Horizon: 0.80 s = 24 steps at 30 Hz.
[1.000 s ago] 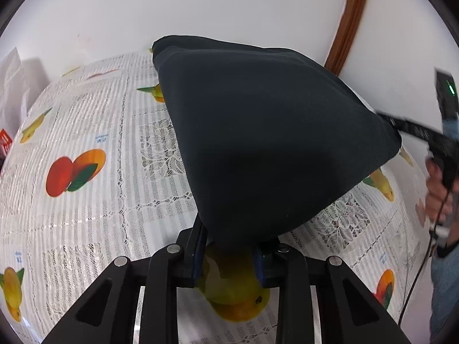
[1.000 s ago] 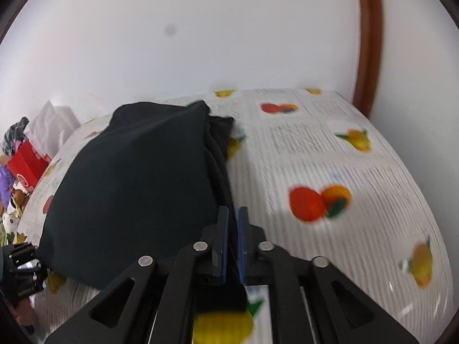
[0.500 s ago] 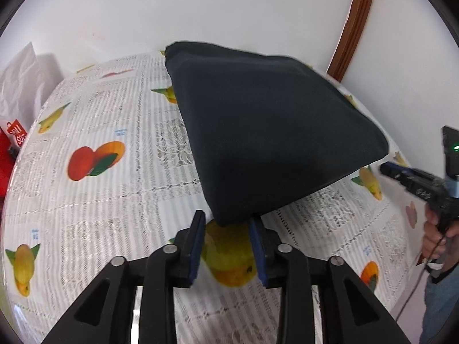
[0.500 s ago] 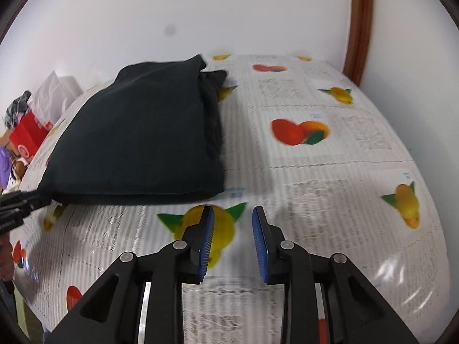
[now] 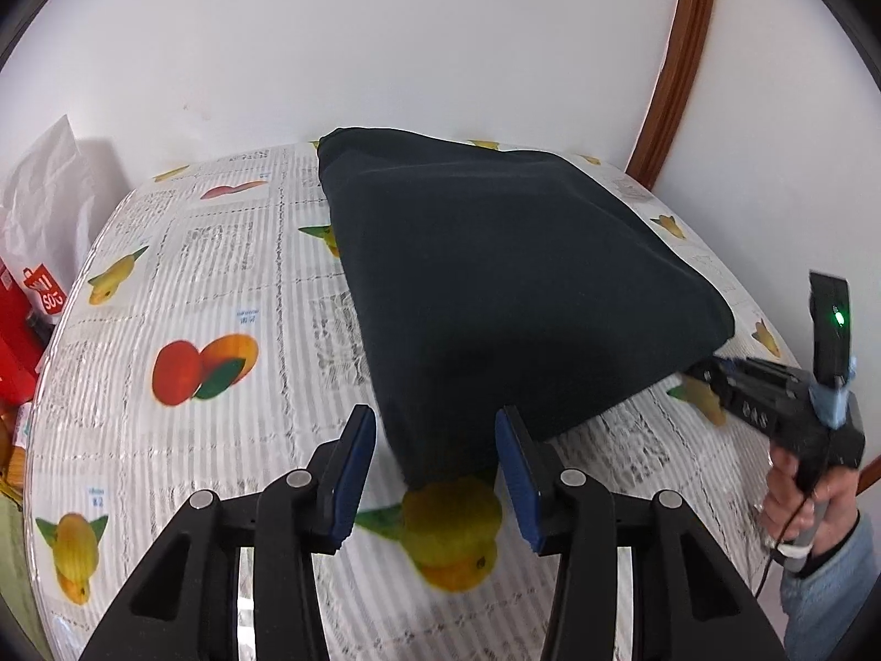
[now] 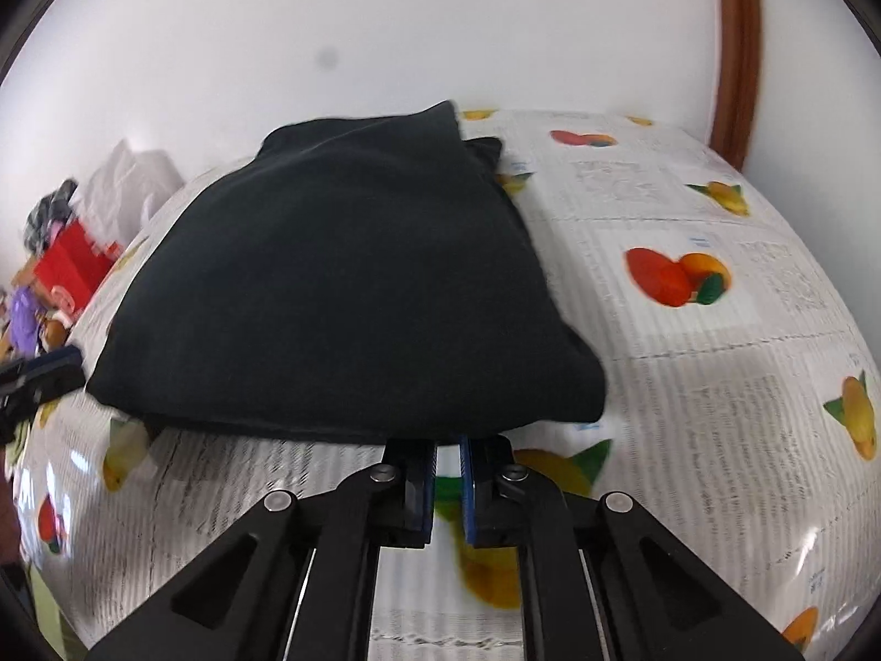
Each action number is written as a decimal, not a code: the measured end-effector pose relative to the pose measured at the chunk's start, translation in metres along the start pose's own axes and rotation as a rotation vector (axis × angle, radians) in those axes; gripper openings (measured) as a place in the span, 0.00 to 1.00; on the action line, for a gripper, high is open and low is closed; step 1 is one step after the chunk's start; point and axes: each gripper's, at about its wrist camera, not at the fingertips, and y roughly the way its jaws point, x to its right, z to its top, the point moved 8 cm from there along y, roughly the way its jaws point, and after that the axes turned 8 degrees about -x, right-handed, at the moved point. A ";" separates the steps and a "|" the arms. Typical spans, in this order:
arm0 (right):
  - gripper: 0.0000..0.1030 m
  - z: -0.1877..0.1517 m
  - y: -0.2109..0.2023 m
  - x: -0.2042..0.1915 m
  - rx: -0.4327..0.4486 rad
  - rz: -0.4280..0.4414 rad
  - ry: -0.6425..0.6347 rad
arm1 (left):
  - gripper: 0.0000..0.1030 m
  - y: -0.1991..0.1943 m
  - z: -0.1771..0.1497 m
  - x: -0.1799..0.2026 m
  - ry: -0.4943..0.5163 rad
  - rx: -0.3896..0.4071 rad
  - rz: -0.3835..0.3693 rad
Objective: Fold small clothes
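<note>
A folded black garment (image 5: 495, 286) lies flat on the fruit-print tablecloth (image 5: 220, 297); it also shows in the right wrist view (image 6: 341, 286). My left gripper (image 5: 435, 435) is open, its blue pads either side of the garment's near corner without gripping it. My right gripper (image 6: 447, 449) has its jaws nearly together, with a narrow gap, right at the garment's near edge; whether cloth is pinched is hidden. The right gripper also appears in the left wrist view (image 5: 710, 372), at the garment's right corner.
A white bag (image 5: 44, 209) and a red box (image 5: 27, 325) sit off the table's left side; in the right wrist view the red box (image 6: 71, 270) is among clutter. A white wall and brown door frame (image 5: 677, 66) stand behind.
Both grippers let go of the garment, which now lies flat. My left jaws opened wide. My right jaws opened, then narrowed again and moved up to the garment's edge.
</note>
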 end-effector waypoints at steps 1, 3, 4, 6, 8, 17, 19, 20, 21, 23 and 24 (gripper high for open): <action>0.07 -0.002 0.000 -0.001 -0.010 0.000 -0.021 | 0.42 0.002 0.003 0.000 0.002 -0.002 0.004; 0.07 -0.006 -0.005 0.001 -0.023 0.003 -0.056 | 0.42 0.004 0.006 -0.001 0.007 -0.003 0.011; 0.08 -0.008 -0.012 0.007 -0.017 -0.003 -0.062 | 0.43 0.006 0.008 -0.002 0.010 -0.003 0.018; 0.08 -0.009 -0.025 0.016 0.001 -0.020 -0.066 | 0.45 0.010 0.010 -0.006 0.008 -0.005 0.028; 0.10 -0.005 -0.043 0.024 0.032 -0.030 -0.073 | 0.49 0.017 0.013 -0.011 -0.007 -0.021 0.037; 0.33 0.064 -0.060 0.016 0.136 -0.024 -0.064 | 0.54 0.022 0.039 -0.022 -0.003 -0.018 0.048; 0.33 0.085 -0.046 0.011 0.126 -0.035 -0.064 | 0.54 0.021 0.046 -0.027 0.012 -0.005 0.083; 0.33 0.094 -0.038 0.010 0.114 -0.043 -0.063 | 0.55 0.022 0.050 -0.031 0.018 -0.002 0.099; 0.33 0.100 -0.033 0.009 0.107 -0.046 -0.061 | 0.56 0.023 0.053 -0.034 0.018 -0.004 0.104; 0.33 0.120 -0.015 0.005 0.084 -0.049 -0.055 | 0.56 0.027 0.059 -0.042 0.008 -0.014 0.102; 0.33 0.124 -0.010 0.003 0.079 -0.051 -0.055 | 0.56 0.030 0.061 -0.045 0.008 -0.020 0.101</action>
